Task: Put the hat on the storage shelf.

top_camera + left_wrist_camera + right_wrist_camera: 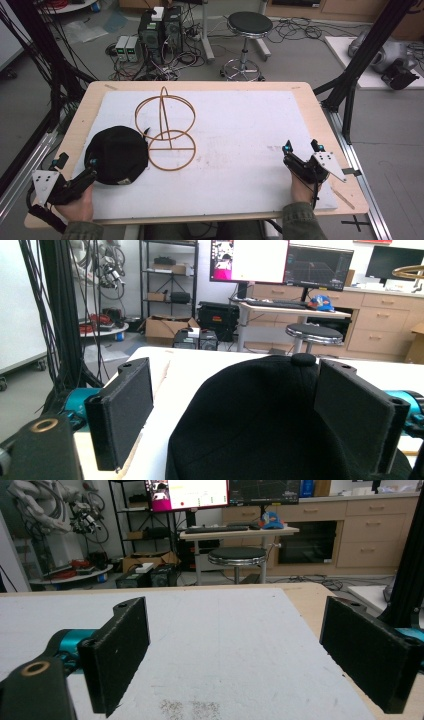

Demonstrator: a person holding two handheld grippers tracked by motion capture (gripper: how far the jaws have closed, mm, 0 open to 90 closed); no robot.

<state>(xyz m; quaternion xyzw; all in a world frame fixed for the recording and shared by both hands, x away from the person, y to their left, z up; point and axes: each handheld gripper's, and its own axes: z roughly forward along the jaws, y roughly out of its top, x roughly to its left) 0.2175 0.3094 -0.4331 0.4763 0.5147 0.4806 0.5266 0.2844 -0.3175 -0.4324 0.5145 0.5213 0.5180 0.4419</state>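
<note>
A black cap [117, 155] lies at the left of the white mat [240, 115], touching the base ring of a brown wire stand [166, 125] made of two hoops and an upright loop. My left gripper [77, 161] is at the cap's near-left edge. Seen from the left gripper view, the left gripper [237, 410] is open and the cap [260, 425] bulges up between its jaws, closer to the right pad [350, 410]. My right gripper [302, 146] rests near the mat's right edge. It stands open [235, 650] over bare mat with nothing between its pads.
The wooden table [320, 120] borders the mat on all sides. Black frame posts [360, 60] rise at the right and cables hang at the left. A stool [249, 24] and computer boxes [160, 27] stand on the floor beyond the table.
</note>
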